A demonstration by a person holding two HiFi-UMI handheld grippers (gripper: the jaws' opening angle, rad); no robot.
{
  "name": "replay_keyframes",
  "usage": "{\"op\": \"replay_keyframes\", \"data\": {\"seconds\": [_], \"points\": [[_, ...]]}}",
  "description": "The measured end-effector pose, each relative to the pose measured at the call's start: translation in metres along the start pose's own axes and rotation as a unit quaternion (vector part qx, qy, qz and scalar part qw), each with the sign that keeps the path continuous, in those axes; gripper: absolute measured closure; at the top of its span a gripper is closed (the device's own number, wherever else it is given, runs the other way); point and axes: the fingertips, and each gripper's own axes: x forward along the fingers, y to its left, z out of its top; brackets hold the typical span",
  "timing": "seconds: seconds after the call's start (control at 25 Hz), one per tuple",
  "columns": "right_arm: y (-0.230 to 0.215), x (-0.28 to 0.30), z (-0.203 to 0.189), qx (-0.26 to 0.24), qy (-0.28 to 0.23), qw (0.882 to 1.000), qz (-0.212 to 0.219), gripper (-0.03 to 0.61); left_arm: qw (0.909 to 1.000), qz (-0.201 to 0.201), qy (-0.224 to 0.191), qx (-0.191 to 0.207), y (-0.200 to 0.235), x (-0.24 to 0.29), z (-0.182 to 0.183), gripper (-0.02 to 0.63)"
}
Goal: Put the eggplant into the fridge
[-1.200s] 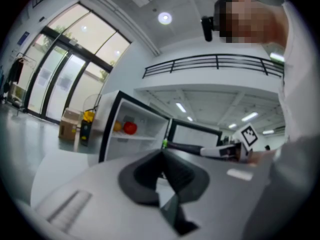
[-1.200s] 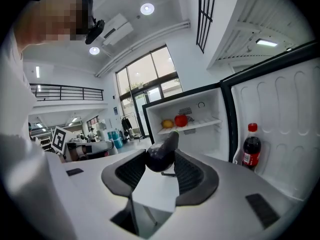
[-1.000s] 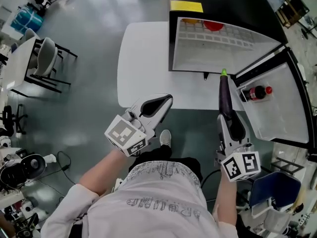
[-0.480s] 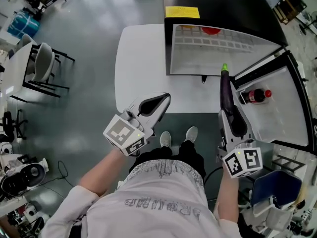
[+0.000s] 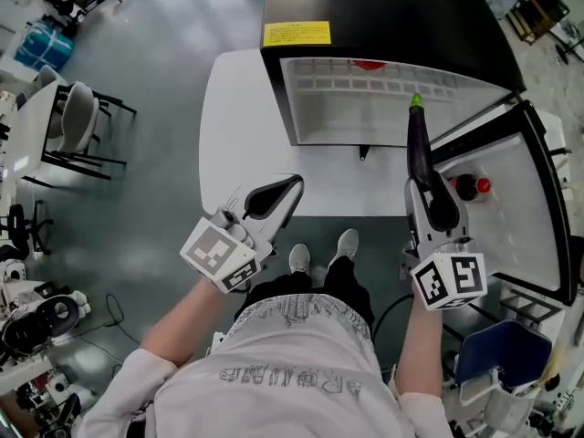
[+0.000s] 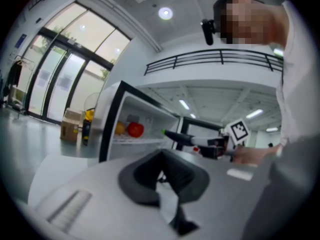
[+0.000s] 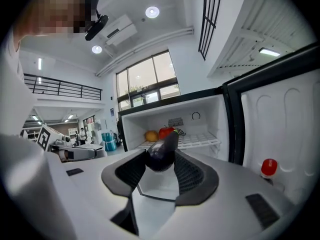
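here the right gripper (image 5: pixel 427 194) holds the eggplant (image 5: pixel 418 149) by its thick end, the two dark pads pressed against its sides with a wide gap between them. the eggplant lies nearly level and points away from the person, its green stem end at the open front of the fridge (image 5: pixel 383 7) and the rest of it outside. in the right gripper view the eggplant (image 7: pixel 162 151) is aimed at the wire shelf (image 7: pixel 200 140), where an orange fruit (image 7: pixel 151 135) and a red fruit (image 7: pixel 166 132) sit at the back. the door (image 5: pixel 534 208) stands swung open to the right, with a red-capped bottle (image 5: pixel 470 187) in its rack. the left gripper (image 5: pixel 278 197) hangs over the near edge of the white table (image 5: pixel 237 135), well apart from the fridge opening; its jaws are together with nothing between them.
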Motion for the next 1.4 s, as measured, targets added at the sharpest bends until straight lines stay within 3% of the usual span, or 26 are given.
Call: {"op": "replay_keyframes", "data": {"seconds": [0.36, 1.4], "points": [[-0.047, 0.019, -0.004, -0.006, -0.009, 1.000, 0.018, 0.405, 0.9997, 0.021, 0.009, 0.003, -0.015, 0.043, -0.011, 0.607], [-0.087, 0.105, 0.005, -0.051, -0.031, 0.997, -0.047, 0.405, 0.9984, 0.025, 0.050, -0.012, -0.005, 0.060, -0.037, 0.607]]}}
